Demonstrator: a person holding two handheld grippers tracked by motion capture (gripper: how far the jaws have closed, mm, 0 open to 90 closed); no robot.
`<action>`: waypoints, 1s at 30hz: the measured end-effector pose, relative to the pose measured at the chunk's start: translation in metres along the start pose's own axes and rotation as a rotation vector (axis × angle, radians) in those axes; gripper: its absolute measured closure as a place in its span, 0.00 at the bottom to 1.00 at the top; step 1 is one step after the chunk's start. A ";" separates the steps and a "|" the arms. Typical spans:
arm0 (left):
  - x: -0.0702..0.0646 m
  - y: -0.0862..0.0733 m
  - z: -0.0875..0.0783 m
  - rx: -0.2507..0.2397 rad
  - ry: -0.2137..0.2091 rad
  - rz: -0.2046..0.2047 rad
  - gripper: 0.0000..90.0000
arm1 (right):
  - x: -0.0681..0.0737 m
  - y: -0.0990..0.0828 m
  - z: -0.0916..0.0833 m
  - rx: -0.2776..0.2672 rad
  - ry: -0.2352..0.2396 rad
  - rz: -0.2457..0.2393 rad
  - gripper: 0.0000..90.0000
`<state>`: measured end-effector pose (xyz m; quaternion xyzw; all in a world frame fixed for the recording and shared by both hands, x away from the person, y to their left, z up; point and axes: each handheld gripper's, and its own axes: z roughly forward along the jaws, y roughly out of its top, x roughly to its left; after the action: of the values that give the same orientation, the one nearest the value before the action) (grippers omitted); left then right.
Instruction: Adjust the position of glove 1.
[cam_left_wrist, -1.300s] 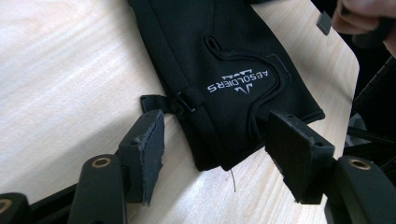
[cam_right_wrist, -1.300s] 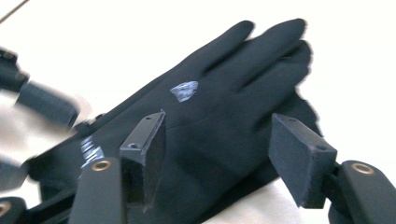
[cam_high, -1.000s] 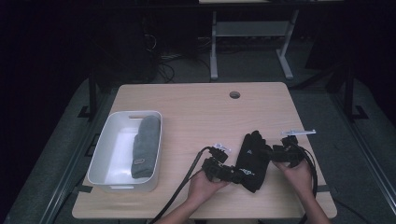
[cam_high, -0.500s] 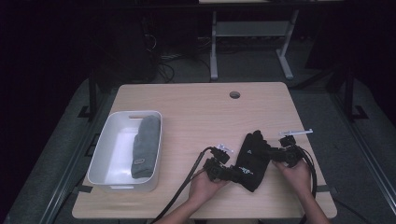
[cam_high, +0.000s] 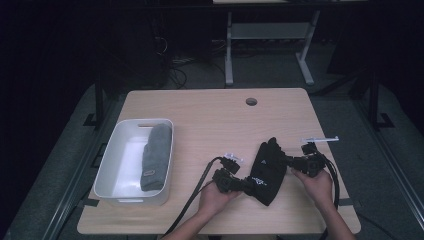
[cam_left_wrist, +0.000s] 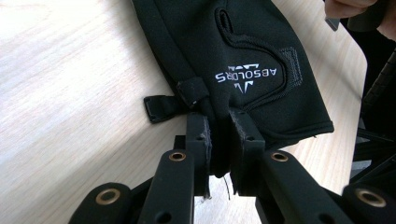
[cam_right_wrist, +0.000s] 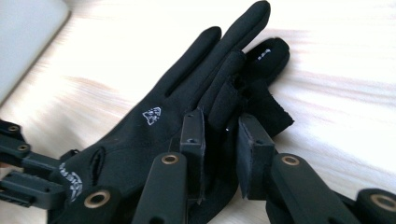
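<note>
Glove: black glove (cam_high: 267, 170) flat on table (cam_high: 210, 115), at 5 o'clock of tabletop, fingers toward 12, cuff toward 6; white lettering on back (cam_left_wrist: 245, 74)
Left gripper: left gripper (cam_high: 248, 185) at 7 o'clock of glove, jaws just closing, now clamped on cuff edge beside small strap tab (cam_left_wrist: 161, 107); fabric pinched between pads (cam_left_wrist: 201, 135)
Right gripper: right gripper (cam_high: 289, 161) at 3 o'clock of glove, jaws just closing, now pinching fabric at base of glove fingers; pad (cam_right_wrist: 194, 135) pressed against fabric
Hands: one hand behind each gripper, entering from 6 o'clock
Bin: white bin (cam_high: 115, 165) at 9 o'clock of glove, well apart
Bin contents: grey folded cloth (cam_high: 155, 155) lying along right side, lengthwise 12 to 6
Table hole: round hole (cam_high: 251, 101) at 12 o'clock of glove, near far edge
</note>
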<state>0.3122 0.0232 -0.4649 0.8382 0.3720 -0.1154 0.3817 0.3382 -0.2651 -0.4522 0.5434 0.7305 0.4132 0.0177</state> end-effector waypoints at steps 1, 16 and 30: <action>0.000 0.000 -0.002 -0.006 -0.002 -0.002 0.89 | 0.002 0.001 -0.001 0.000 0.006 0.009 0.83; 0.003 0.000 -0.034 -0.049 0.007 0.010 0.89 | 0.020 0.021 -0.005 -0.044 0.092 0.019 0.84; 0.002 0.008 -0.060 -0.074 0.028 0.032 0.89 | 0.037 0.042 -0.010 -0.092 0.153 0.020 0.86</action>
<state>0.3137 0.0645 -0.4204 0.8308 0.3681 -0.0836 0.4091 0.3511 -0.2383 -0.4040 0.5159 0.7047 0.4868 -0.0176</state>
